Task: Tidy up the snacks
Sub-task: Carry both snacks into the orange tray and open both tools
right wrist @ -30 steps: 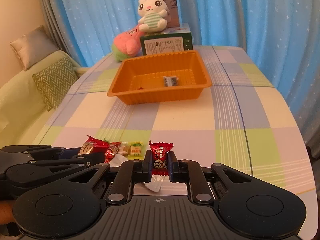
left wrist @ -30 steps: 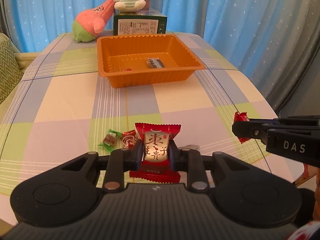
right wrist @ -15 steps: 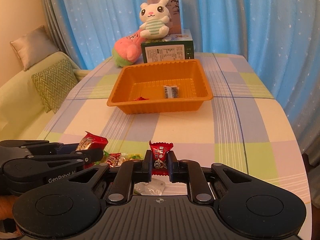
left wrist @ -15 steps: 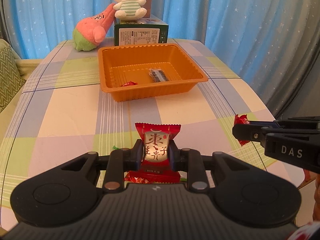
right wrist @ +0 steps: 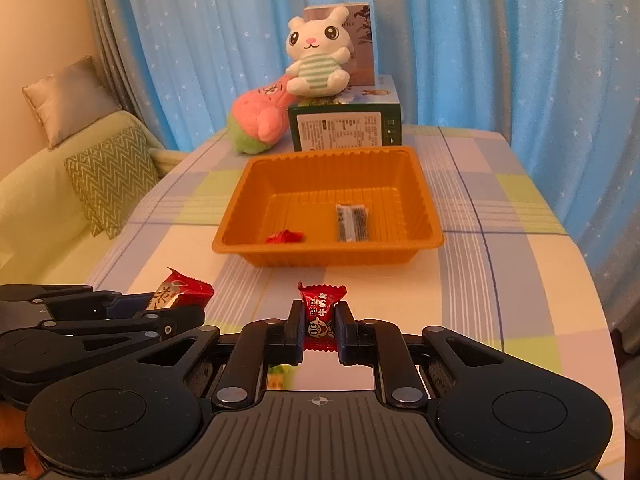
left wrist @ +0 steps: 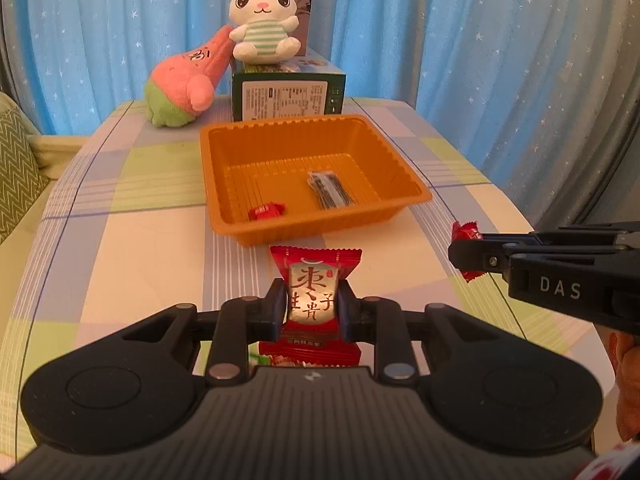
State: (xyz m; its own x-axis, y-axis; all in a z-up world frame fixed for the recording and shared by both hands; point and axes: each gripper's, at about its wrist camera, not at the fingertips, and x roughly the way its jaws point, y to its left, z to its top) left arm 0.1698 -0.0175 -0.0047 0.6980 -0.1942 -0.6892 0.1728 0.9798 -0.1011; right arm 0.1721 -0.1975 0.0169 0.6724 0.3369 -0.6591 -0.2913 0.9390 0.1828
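Left tool (left wrist: 313, 306) and right tool (right wrist: 320, 325) both clamped, pointing downward.

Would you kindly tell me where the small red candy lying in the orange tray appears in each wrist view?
Left wrist: the small red candy lies in the near-left corner of the orange tray.
Right wrist: the candy lies near-left of centre in the tray.
Shared landmark: the dark packet to its right.

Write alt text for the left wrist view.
The left hand-held gripper is shut on a large red snack packet, facing an orange tray that holds a small red candy and a dark packet. At right, the right hand-held gripper grips a red candy.
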